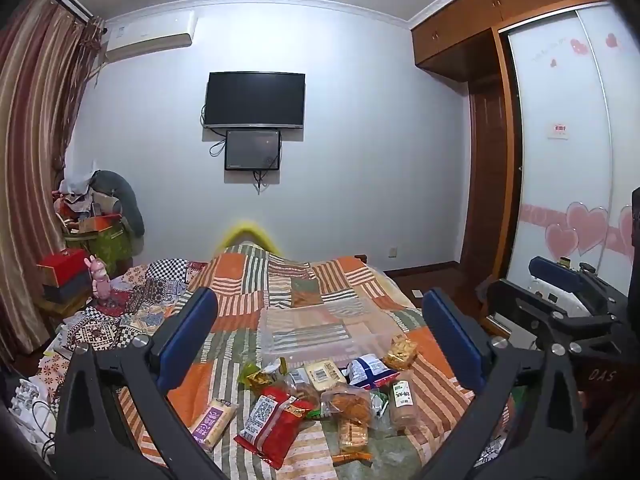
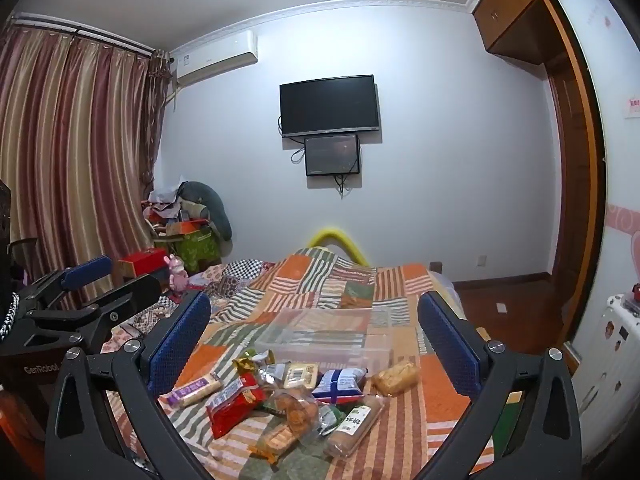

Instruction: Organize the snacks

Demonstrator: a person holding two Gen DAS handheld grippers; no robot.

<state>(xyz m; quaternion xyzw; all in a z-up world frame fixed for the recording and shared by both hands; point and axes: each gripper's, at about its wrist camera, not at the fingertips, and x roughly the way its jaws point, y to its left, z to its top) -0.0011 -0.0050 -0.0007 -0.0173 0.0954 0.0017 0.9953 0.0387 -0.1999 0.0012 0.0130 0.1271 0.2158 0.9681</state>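
A pile of snack packets lies on the patchwork bed: a red packet [image 1: 273,420] [image 2: 234,402], a purple-and-cream wafer pack [image 1: 212,422] [image 2: 196,390], a blue-white bag [image 1: 368,370] [image 2: 340,384], a clear sausage-shaped pack [image 1: 402,402] [image 2: 354,424] and several others. A clear plastic box [image 1: 324,332] [image 2: 324,334] stands just behind the pile. My left gripper [image 1: 320,336] is open and empty above the pile. My right gripper [image 2: 316,338] is open and empty too. Each gripper shows in the other's view, the right one [image 1: 560,292] and the left one [image 2: 88,292].
The bed's quilt [image 1: 288,280] runs toward a white wall with a TV [image 1: 255,99]. A cluttered side table with a red box [image 1: 64,264] stands left, by the curtains [image 2: 72,152]. A wardrobe [image 1: 560,140] and wooden floor [image 2: 504,300] lie right.
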